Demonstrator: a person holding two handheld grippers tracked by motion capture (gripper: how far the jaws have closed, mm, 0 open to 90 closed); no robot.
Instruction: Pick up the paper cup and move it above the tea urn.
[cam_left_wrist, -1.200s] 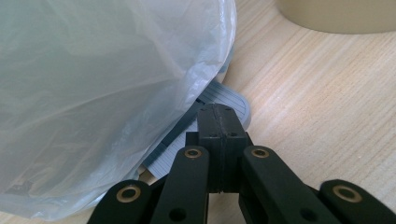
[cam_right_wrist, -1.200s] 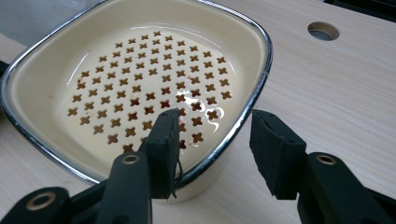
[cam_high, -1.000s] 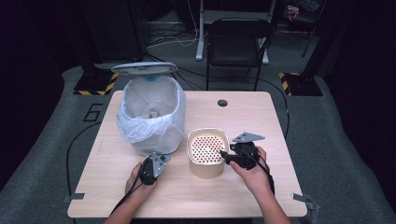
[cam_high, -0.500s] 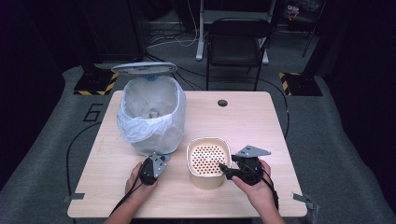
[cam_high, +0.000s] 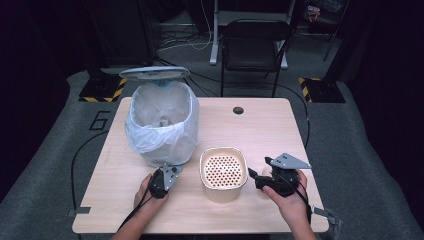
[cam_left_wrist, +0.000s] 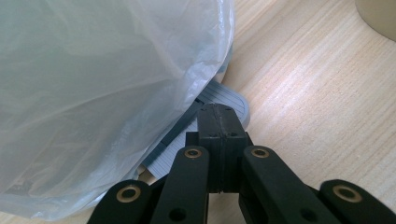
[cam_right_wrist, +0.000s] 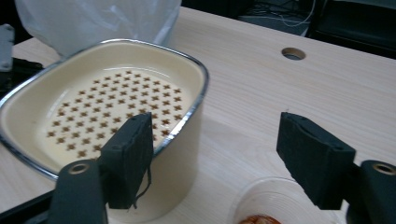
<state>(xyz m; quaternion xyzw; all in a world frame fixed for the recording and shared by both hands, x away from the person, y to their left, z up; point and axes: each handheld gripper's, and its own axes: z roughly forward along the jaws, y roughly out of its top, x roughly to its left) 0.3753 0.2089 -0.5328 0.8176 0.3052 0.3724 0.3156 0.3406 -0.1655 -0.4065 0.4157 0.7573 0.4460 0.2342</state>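
- Sitting near the front edge of the table (cam_high: 270, 125): cream basket (cam_high: 223, 172), perforated floor bare, nothing inside.
- Standing just behind and left of the basket: bin (cam_high: 161, 125), lid up, clear liner draped over the rim, some scraps lying at the bottom.
- Hovering just right of the basket: right gripper (cam_high: 256, 178), jaws spread wide, gripping nothing; one pad lying across the basket rim in the right gripper view (cam_right_wrist: 212, 161).
- Lying low between those jaws, right of the basket: small clear cup (cam_right_wrist: 266, 205) with something orange-brown inside.
- Resting left of the basket, at the bin's foot: left gripper (cam_high: 171, 172), jaws pressed fully together with nothing between them, tips just above the bin's grey pedal (cam_left_wrist: 224, 95).
- Judging progress: emptying of the basket looking done, basket set upright on the table and let go.
- Remaining, by the look of it: taking up the cup, probably tipping its contents into the bin; cup not yet grasped, lid already standing open.
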